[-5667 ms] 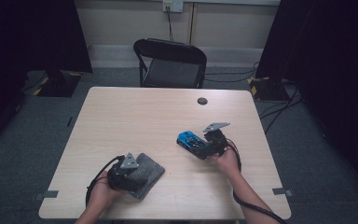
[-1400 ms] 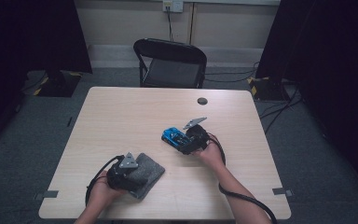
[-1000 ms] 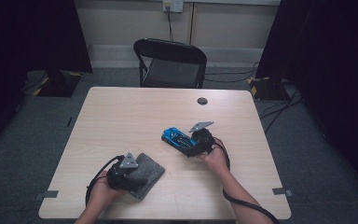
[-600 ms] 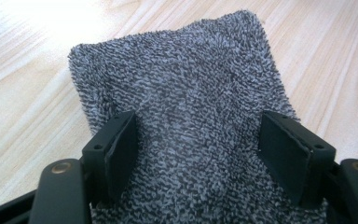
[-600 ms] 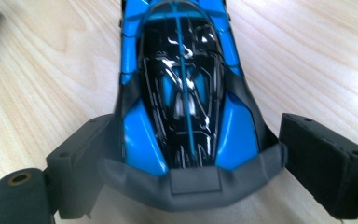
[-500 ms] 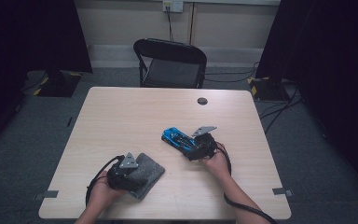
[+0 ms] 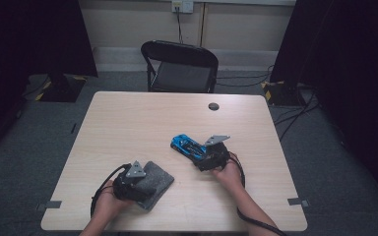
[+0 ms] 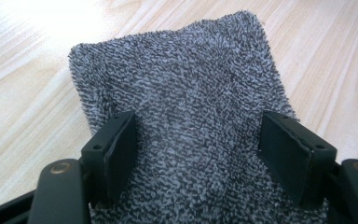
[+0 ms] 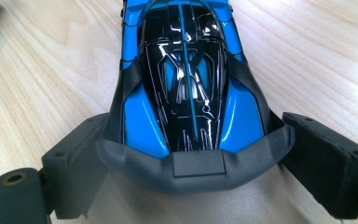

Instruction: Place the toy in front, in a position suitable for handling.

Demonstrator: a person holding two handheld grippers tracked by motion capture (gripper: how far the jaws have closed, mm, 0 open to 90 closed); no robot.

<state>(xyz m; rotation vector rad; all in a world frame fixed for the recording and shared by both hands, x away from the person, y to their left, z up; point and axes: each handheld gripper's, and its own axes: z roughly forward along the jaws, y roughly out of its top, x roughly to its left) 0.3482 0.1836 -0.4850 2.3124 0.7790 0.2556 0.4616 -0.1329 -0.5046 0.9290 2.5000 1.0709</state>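
Two grippers are at work, one per hand, over one wooden table (image 7: 128, 123).

Left gripper (image 8: 200, 154): the jaws stand wide apart, released. One grey cloth (image 8: 182, 93) lies flat on the table beneath and between the fingers (image 8: 116, 149), and it runs on ahead of the fingertips. The pads do not pinch the fabric; cloth surface shows across the whole gap between them. In the high view the left gripper (image 7: 130, 179) sits over the near part of the cloth (image 7: 157, 179), near the table's front edge.

Right gripper (image 9: 191, 158): the jaws are spread, one on each side of the tail of one blue and black toy car (image 9: 186, 79). The car's grey rear wing lies in the gap, its left end at or against the left finger (image 9: 74, 158); a small space separates its right end from the right finger. No clamping is evident, so the state reads as released around the car. The car points away from the fingertips and rests on the tabletop. In the high view the right gripper (image 7: 211, 157) is just behind the car (image 7: 184, 144), near the table's middle.

Further items, counted: one small dark disc (image 7: 213, 106) at the far side of the table, well apart from both sets of fingers; one black folding chair (image 7: 179, 66) beyond the table.
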